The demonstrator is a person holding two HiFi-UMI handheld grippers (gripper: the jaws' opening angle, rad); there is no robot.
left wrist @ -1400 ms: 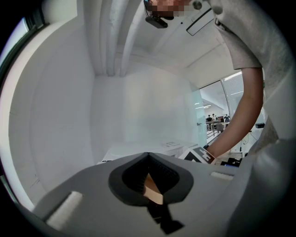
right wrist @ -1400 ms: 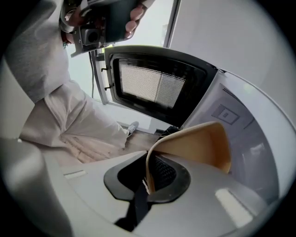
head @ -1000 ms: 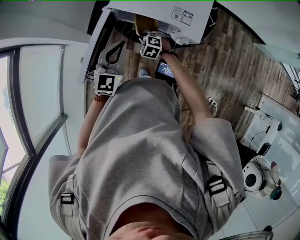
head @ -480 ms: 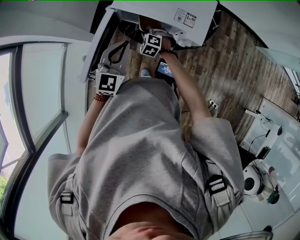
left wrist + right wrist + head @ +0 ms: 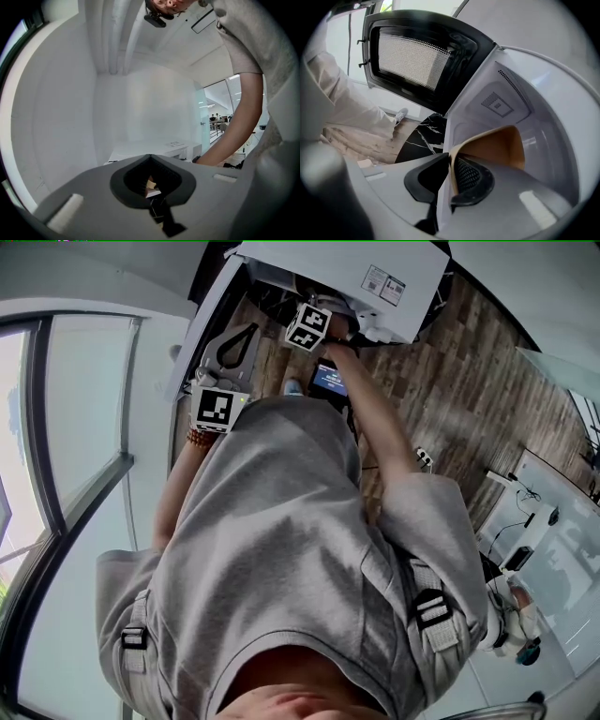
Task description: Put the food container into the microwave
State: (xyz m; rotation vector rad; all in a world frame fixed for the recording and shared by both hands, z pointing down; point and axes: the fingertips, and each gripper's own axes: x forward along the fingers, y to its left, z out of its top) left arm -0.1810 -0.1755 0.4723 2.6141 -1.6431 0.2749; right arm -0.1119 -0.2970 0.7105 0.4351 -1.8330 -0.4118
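Fingers of the left gripper (image 5: 150, 178) press together, empty. Ahead, fingers of the right gripper (image 5: 451, 176) clamp the rim of a tan paper food container (image 5: 499, 145), held inside the white microwave (image 5: 543, 108), whose black mesh-windowed door (image 5: 417, 56) stands open.

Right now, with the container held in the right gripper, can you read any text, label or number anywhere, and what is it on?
No text is legible.
Sticker on top of the microwave: print too small to read.
Plate on the microwave's inner wall: blurred, unreadable.
Marker cubes: square patterns only, no words.
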